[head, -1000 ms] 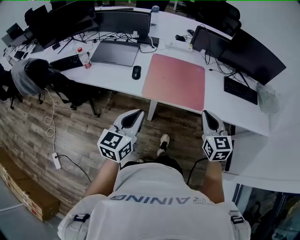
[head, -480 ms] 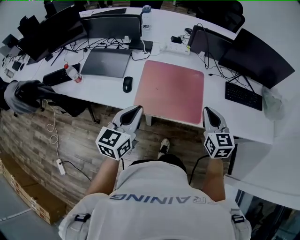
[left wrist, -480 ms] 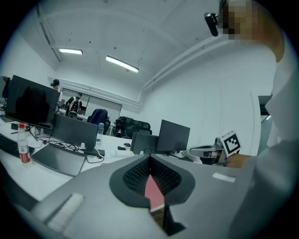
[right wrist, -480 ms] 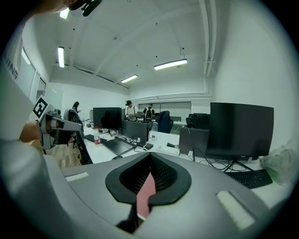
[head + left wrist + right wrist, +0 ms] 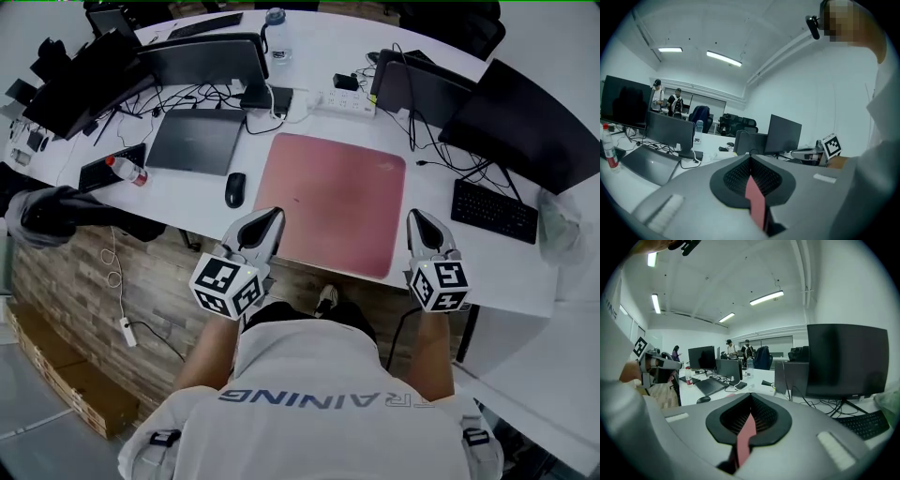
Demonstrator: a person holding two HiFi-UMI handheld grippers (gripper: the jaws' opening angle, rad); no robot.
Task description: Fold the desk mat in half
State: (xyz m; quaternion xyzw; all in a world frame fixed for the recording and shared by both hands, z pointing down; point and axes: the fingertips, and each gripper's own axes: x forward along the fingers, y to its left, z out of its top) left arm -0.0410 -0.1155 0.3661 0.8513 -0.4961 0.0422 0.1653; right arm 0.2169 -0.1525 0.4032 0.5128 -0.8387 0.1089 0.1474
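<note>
Desk [image 5: 187,192]: white, cluttered. Mat [image 5: 333,202]: pink, flat and fully spread at the desk's near edge, no fold begun. Left gripper [image 5: 271,217] and right gripper [image 5: 416,218]: both clenched, empty, hovering by the mat's near corners. Outstanding, as I judge it — grasp, lift, fold over.

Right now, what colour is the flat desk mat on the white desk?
The flat desk mat is plain pink, no pattern; the head view shows it best.

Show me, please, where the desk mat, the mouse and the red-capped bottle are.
desk mat [image 5: 333,202], head view, middle of its pink surface.
mouse [image 5: 234,189], head view, top of its black shell.
red-capped bottle [image 5: 128,172], head view, its clear body.
</note>
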